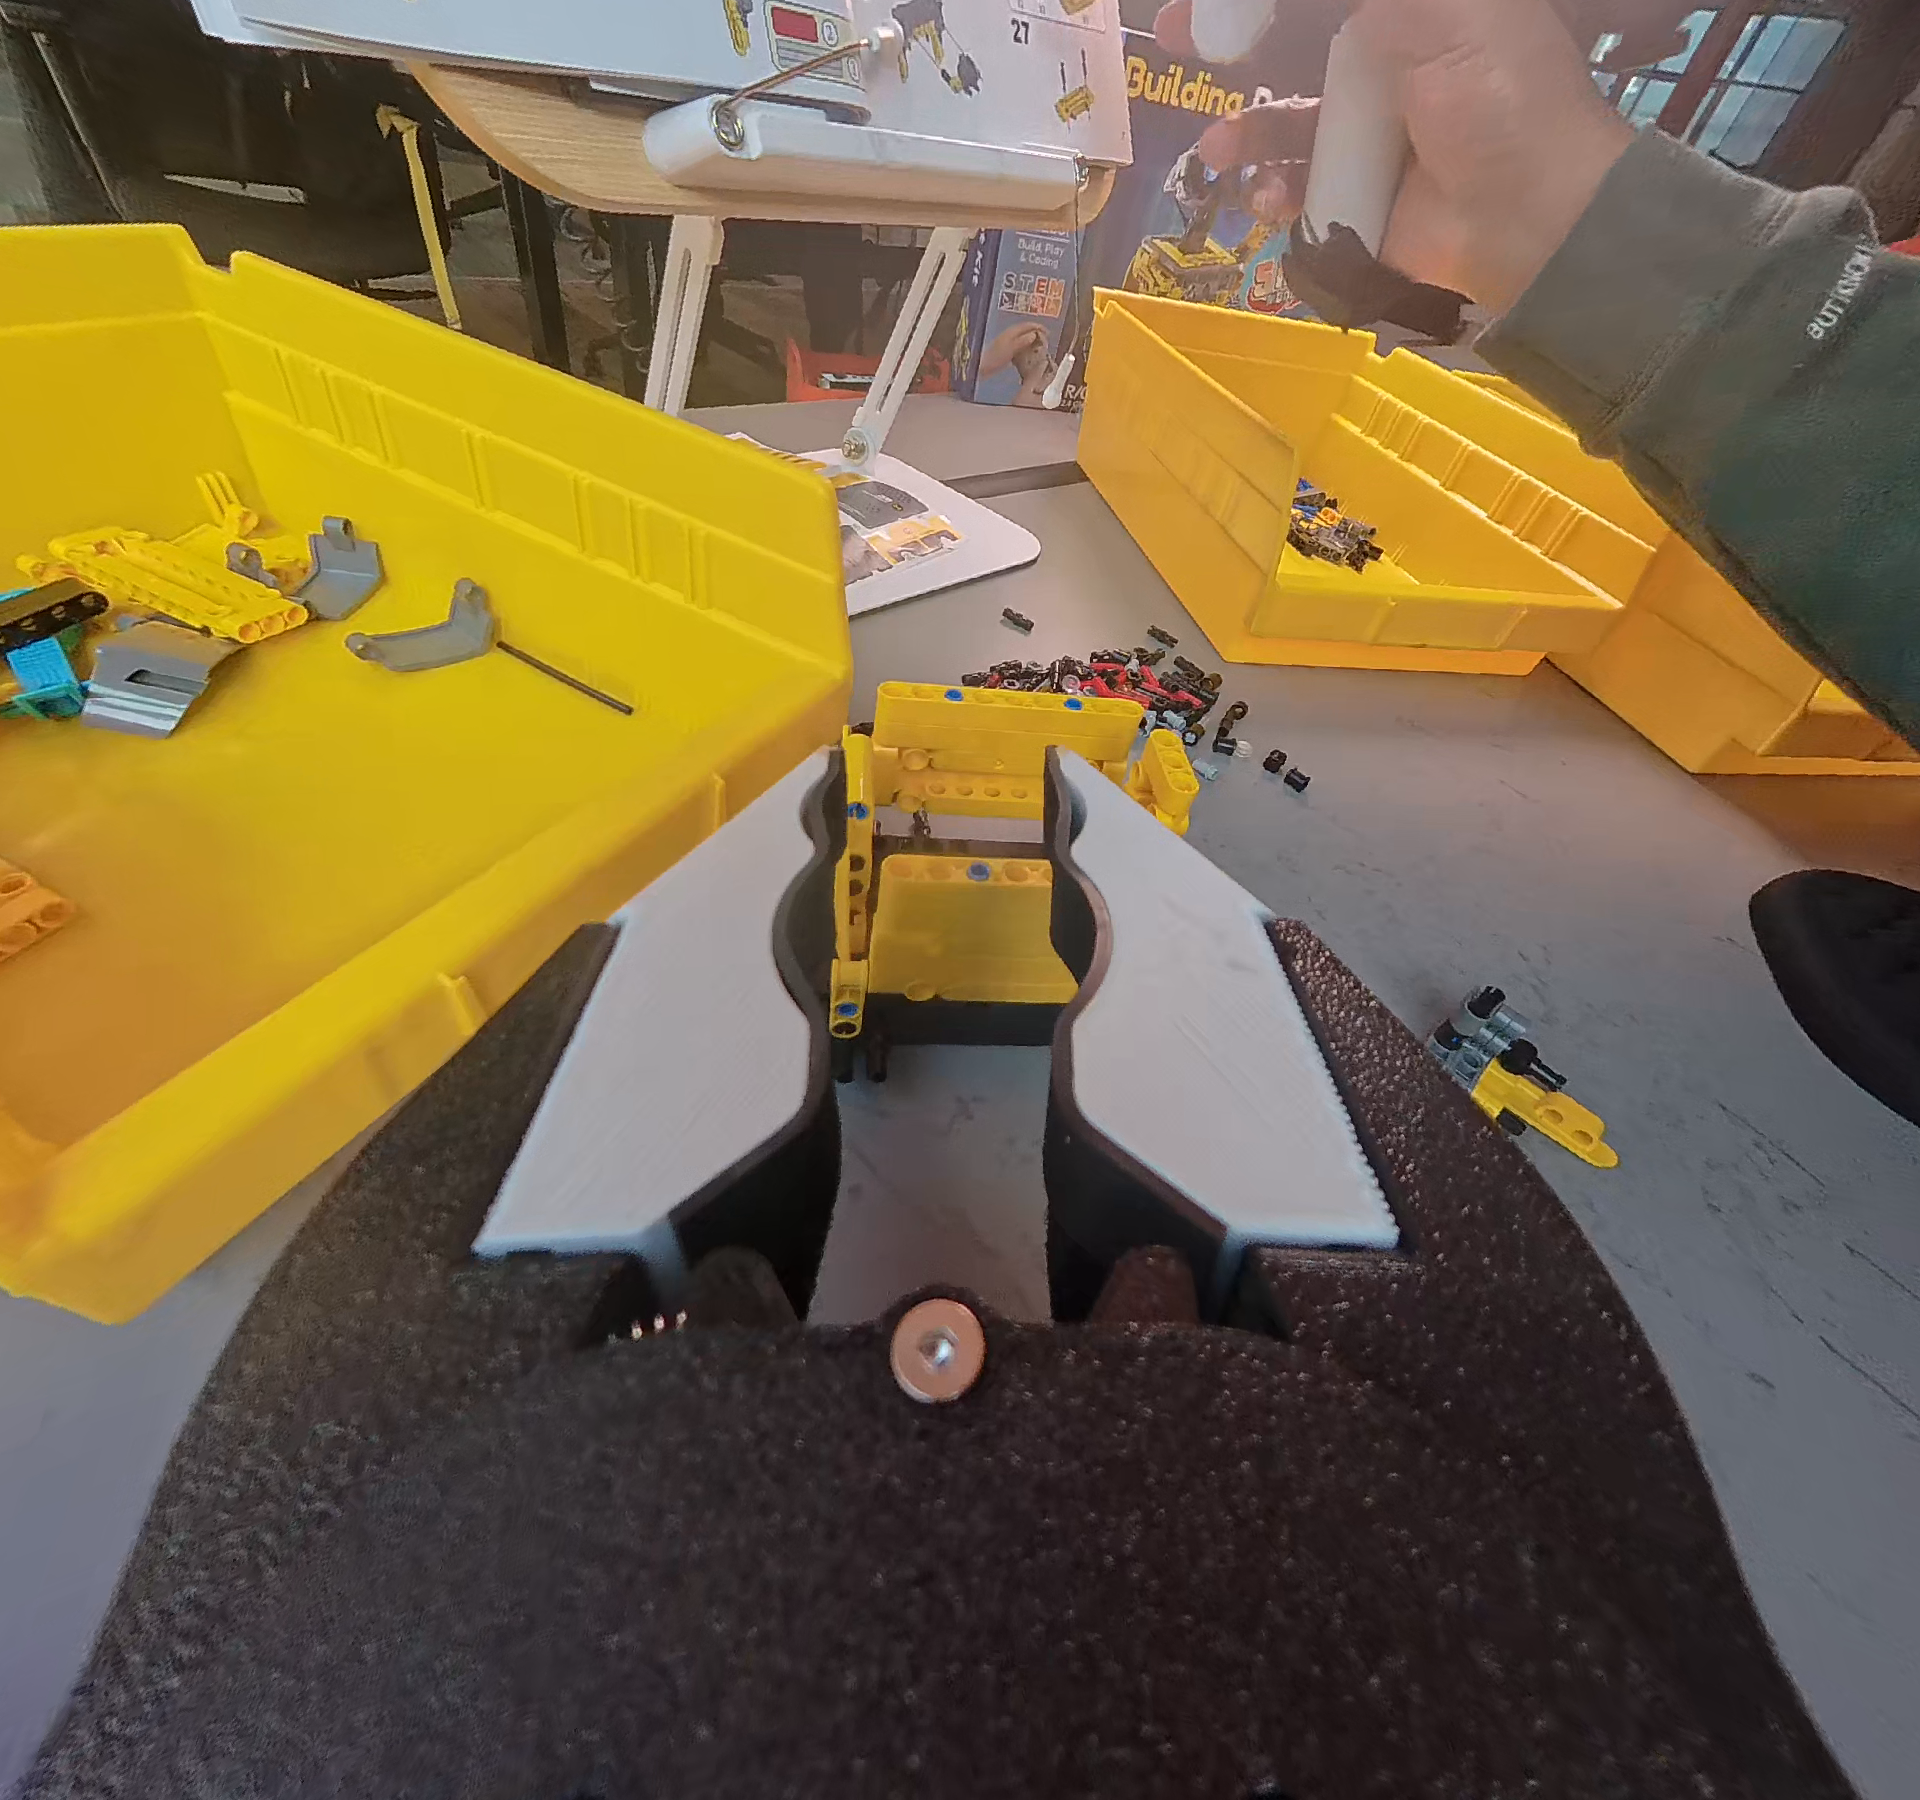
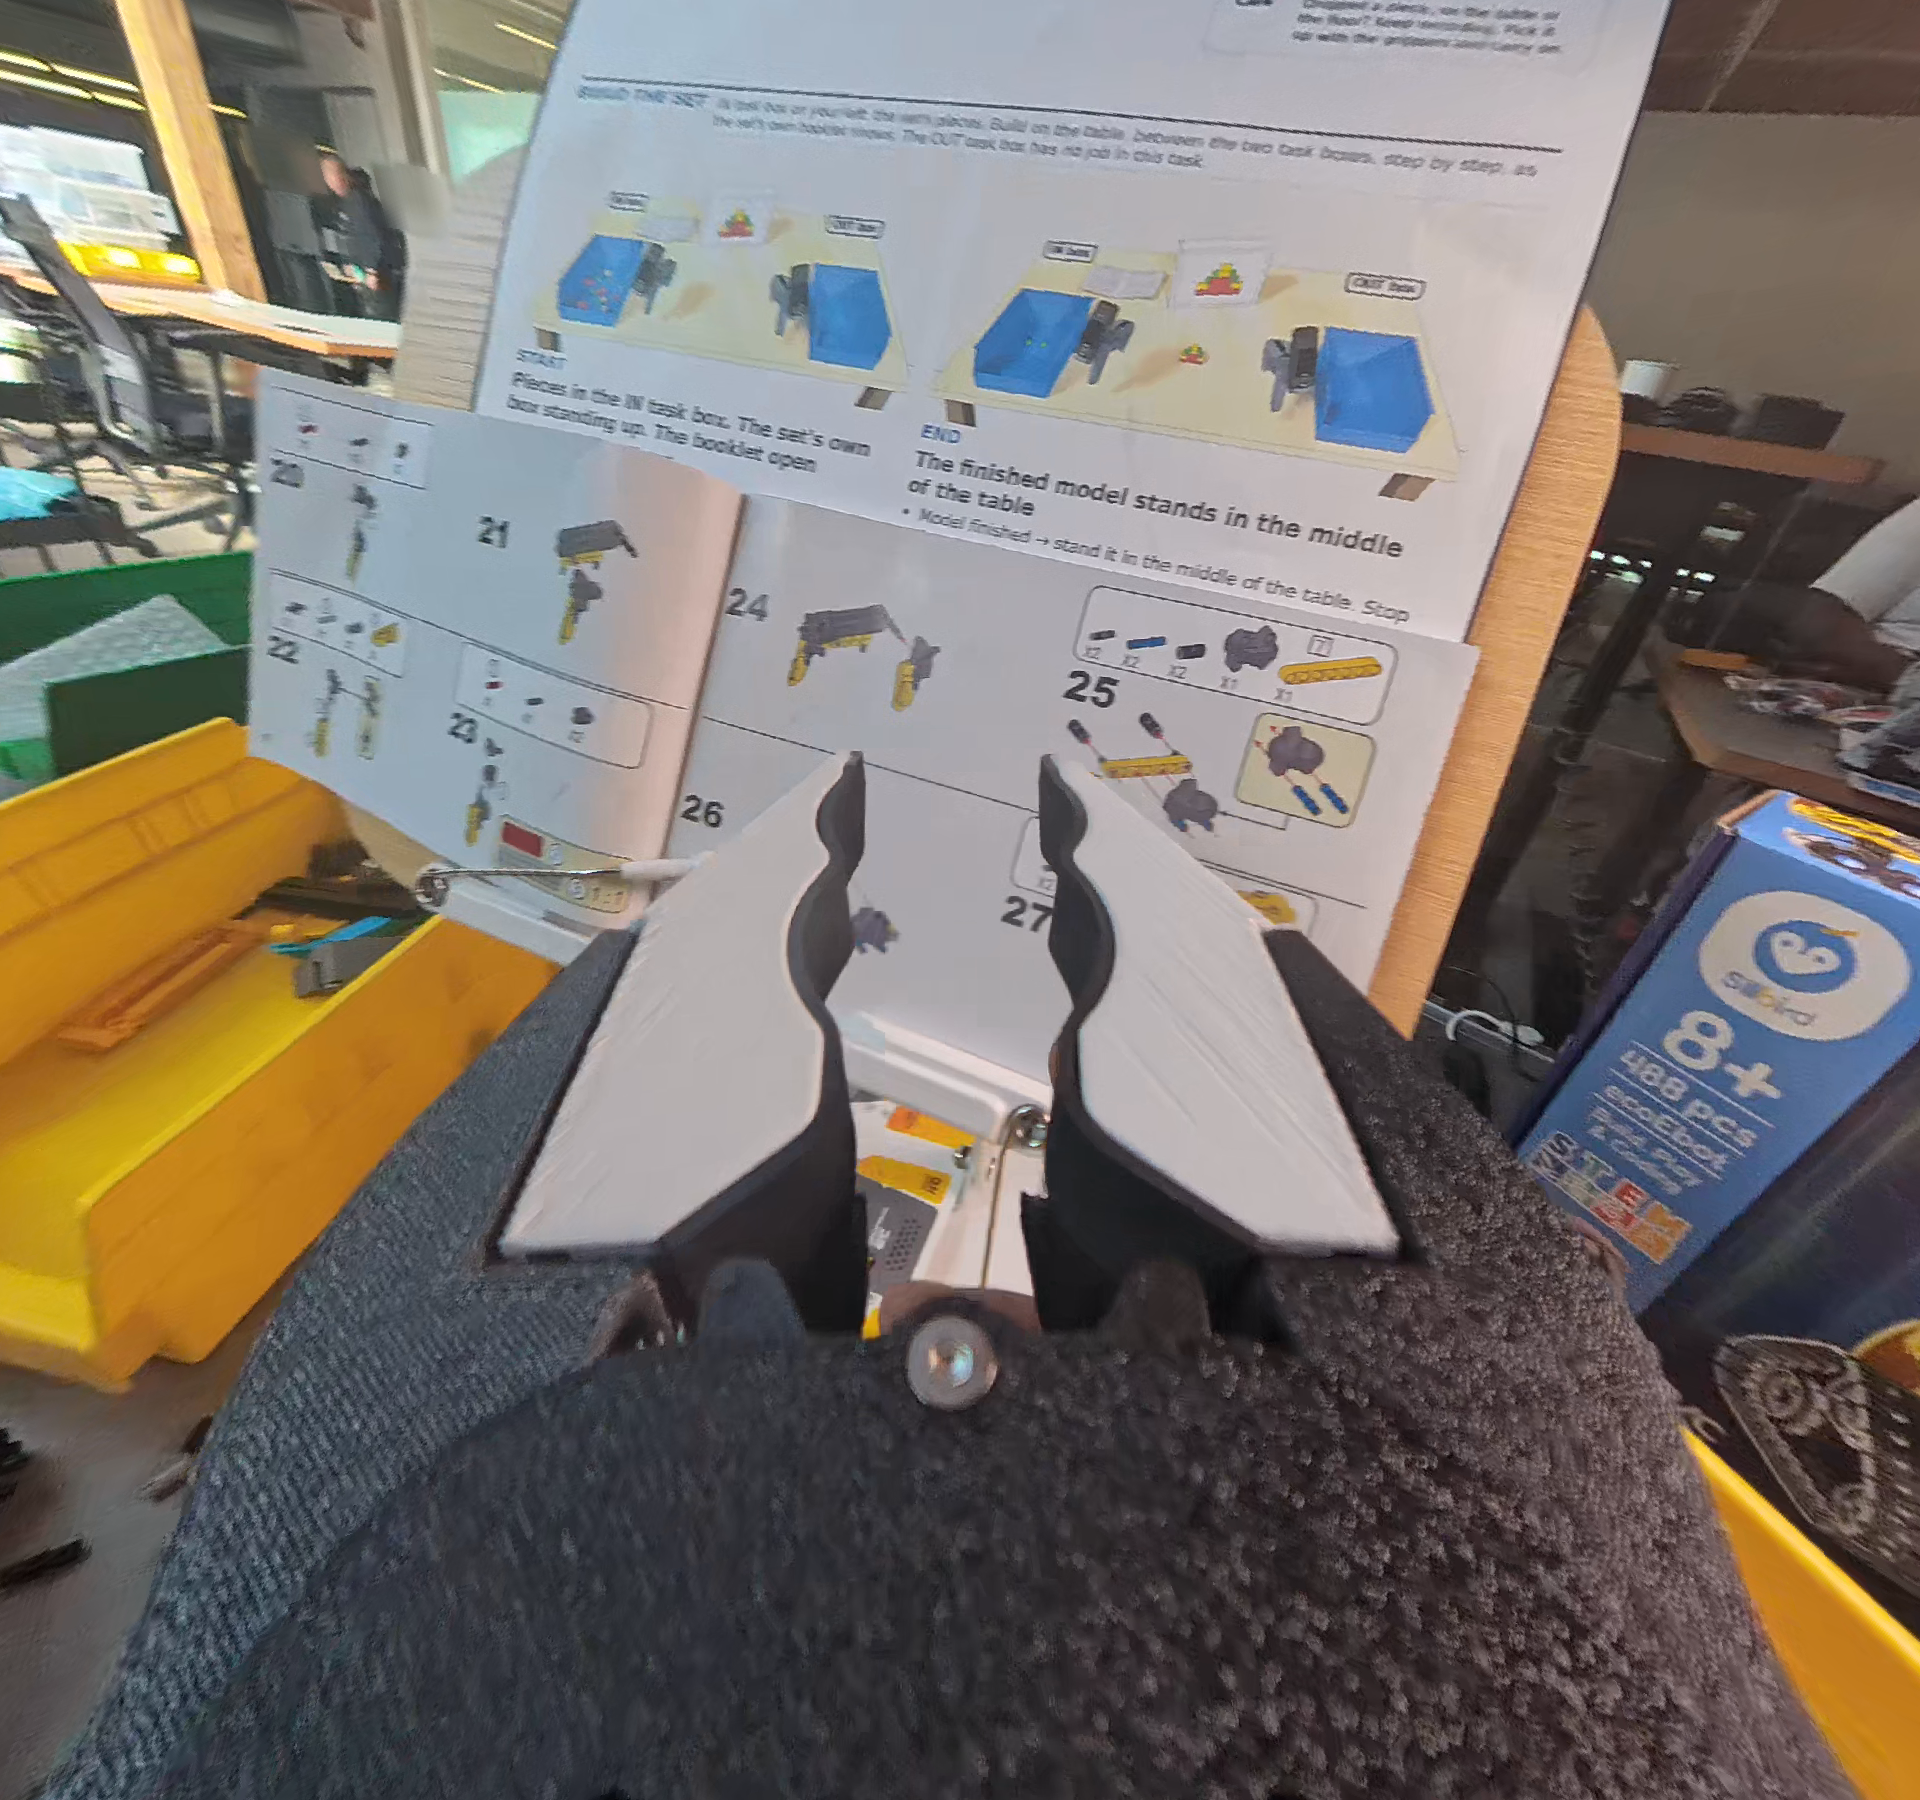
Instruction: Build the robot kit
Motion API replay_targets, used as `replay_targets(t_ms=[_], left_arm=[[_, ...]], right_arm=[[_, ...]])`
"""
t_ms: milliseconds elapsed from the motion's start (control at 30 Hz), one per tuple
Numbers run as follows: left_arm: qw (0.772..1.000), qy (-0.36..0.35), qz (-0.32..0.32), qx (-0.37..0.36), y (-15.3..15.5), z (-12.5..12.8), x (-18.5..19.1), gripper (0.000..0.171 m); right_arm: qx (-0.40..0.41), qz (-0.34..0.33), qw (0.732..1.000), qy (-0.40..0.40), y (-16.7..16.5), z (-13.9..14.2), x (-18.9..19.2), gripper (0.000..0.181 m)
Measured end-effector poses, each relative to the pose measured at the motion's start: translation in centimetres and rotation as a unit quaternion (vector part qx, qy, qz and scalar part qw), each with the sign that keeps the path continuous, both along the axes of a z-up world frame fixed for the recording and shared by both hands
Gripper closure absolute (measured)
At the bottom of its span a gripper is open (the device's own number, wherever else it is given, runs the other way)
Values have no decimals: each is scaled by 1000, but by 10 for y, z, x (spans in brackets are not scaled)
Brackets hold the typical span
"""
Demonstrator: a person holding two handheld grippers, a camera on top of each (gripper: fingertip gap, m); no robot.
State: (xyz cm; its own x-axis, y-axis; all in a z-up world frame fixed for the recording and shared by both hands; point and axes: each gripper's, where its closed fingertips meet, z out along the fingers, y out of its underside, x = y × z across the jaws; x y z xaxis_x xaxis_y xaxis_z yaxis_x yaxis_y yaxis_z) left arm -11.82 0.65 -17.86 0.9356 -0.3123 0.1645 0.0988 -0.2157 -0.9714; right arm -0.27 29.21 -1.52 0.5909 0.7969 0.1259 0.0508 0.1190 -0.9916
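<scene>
Left gripper point(image 1: 940, 774) w/ jaws either side of a yellow brick model point(image 1: 966, 909) sitting on the grey table point(image 1: 1455, 867). Can't tell if they're clamped or just flanking. Judgement: a square, light squeeze would suit, as the side beam looks loose. Right gripper point(image 2: 951, 774) has jaws apart, empty, raised in front of the instruction booklet point(image 2: 582, 628). Yellow bin point(image 1: 416, 815) sits just left of the model, small pins point(image 1: 1101, 675) behind it. Workshop room beyond.

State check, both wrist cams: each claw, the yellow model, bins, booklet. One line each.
left claw: fingers either side of the yellow model, contact unclear
yellow model: part-built, standing on the table
left bin: open, a few parts inside
right bin: open, small dark parts inside
loose pins: heaped on the table
right claw: open, empty, raised facing the booklet
booklet: open, propped on a stand
</scene>
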Motion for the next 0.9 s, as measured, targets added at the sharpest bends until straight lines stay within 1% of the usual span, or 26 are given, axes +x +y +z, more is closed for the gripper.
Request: replay_targets(t_ms=[33, 67, 133, 167, 267, 367, 400, 467, 533, 567, 633, 700, 733, 767, 800, 833, 867, 900], left_arm=[[1000, 1, 0, 0, 0, 0, 0, 135], [1000, 1, -1, 1, 0, 0, 1, 135], [1000, 2, -2, 1, 0, 0, 1, 135], [1000, 2, -3, 1, 0, 0, 2, 135], [1000, 5, -6, 3, -1, 1, 3, 135], [1000, 13, -13, 9, -2, 3, 7, 133], [1000, 20, -16, 12, -3, 5, 10, 131], [998, 46, -31, 27, -7, 9, 19, 128], [994, 85, -53, 45, -11, 13, 34, 126], [990, 111, -65, 56, -14, 14, 42, 125], [974, 190, -90, 86, -21, 14, 61, 123], [943, 293, -107, 120, -27, 9, 79, 123], [922, 345, -112, 131, -30, 3, 87, 124], [901, 395, -110, 140, -30, -3, 91, 133], [882, 433, -114, 149, -32, -8, 95, 139], [868, 456, -123, 156, -34, -12, 98, 143], [861, 464, -129, 162, -37, -13, 101, 145], [859, 464, -138, 164, -39, -13, 103, 145]], right_arm=[[8, 25, 1000, 4, -13, 1, -4, 148], [16, 43, 999, 10, -25, 2, -6, 152], [13, 81, 997, 14, -52, -1, -11, 174], [13, 107, 994, 22, -68, -1, -13, 181], [-21, 176, 982, 58, -112, -3, -19, 181], [-69, 230, 967, 81, -148, -14, -21, 181], [-85, 236, 965, 78, -157, -23, -22, 181], [-106, 259, 959, 40, -185, -49, -25, 181], [-101, 278, 955, -14, -220, -81, -29, 179], [-97, 285, 952, -51, -238, -99, -30, 174], [-75, 294, 945, -120, -272, -133, -31, 165], [-52, 299, 935, -186, -300, -162, -30, 164], [-46, 300, 930, -209, -312, -172, -30, 168], [-39, 282, 932, -226, -315, -178, -29, 180], [-34, 266, 932, -242, -316, -183, -28, 181], [-33, 262, 931, -253, -318, -186, -26, 181], [-39, 268, 928, -255, -320, -186, -25, 181], [-46, 274, 926, -256, -321, -186, -23, 179]])
